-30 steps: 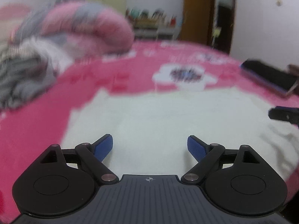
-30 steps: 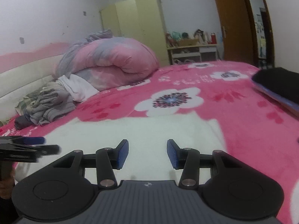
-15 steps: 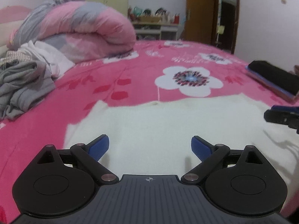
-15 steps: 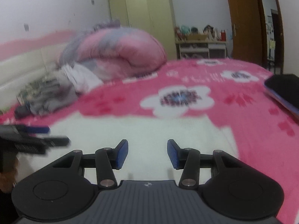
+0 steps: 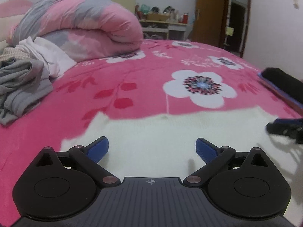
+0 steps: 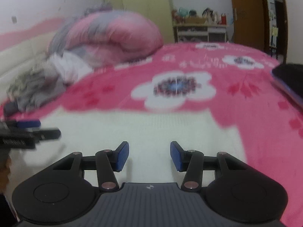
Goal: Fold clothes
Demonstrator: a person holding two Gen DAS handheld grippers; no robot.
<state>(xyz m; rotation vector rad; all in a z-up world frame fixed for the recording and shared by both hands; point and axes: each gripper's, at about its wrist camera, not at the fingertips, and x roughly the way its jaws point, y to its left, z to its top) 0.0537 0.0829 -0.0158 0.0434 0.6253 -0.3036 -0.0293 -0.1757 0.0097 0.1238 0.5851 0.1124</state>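
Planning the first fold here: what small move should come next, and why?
Probably lower both onto the white garment and pinch its near edge: the left hand-held gripper and right hand-held gripper are open, empty, over flat cloth.

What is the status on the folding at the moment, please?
Left gripper open, right gripper open, both empty over the white garment. Garment flat on the pink blanket, unfolded. Nothing lying on it.
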